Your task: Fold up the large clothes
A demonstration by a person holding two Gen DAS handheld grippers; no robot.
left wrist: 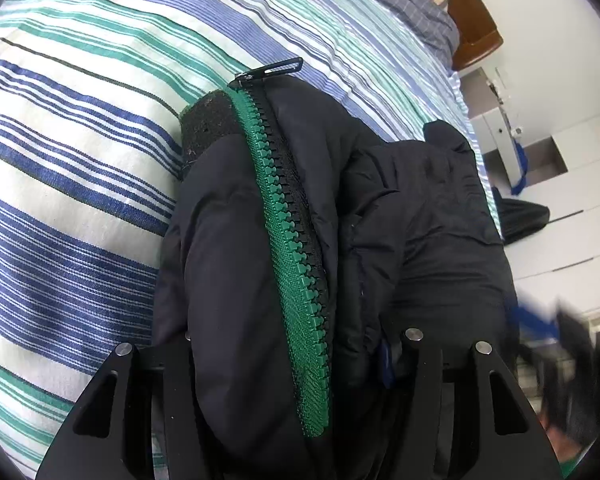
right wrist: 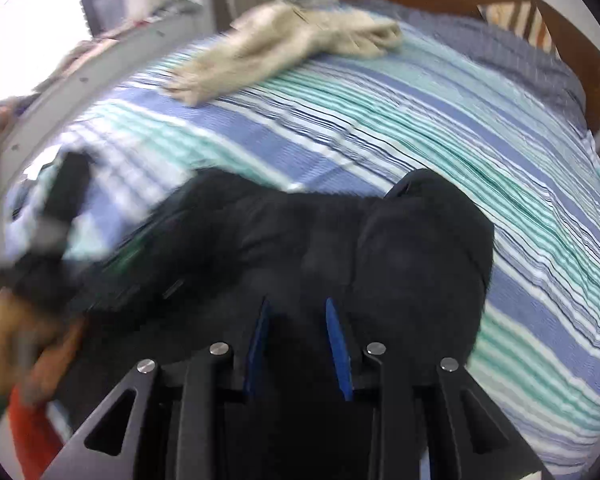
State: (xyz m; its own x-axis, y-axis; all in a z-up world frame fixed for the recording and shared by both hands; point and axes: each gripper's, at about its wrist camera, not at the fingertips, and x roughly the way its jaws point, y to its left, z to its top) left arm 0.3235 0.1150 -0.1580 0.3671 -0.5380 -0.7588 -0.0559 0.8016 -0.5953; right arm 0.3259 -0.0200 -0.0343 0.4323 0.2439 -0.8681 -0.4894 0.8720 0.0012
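A black padded jacket (left wrist: 228, 248) with a green zipper (left wrist: 296, 264) hangs bunched over a striped bed. My left gripper (left wrist: 296, 360) is shut on the jacket; its fingers are mostly buried in the fabric. The zipper pull (left wrist: 276, 69) sticks out at the top. In the right wrist view the same black jacket (right wrist: 380, 256) fills the middle. My right gripper (right wrist: 300, 320) is shut on the jacket, with cloth pinched between its blue pads (right wrist: 338, 344). The picture is blurred on the left.
The bed has a blue, green and white striped sheet (right wrist: 420, 128). A beige garment (right wrist: 284, 44) lies at its far side. A wooden headboard (right wrist: 500, 4) and grey pillow (right wrist: 512, 52) are at the right. White cupboards (left wrist: 560, 200) stand beside the bed.
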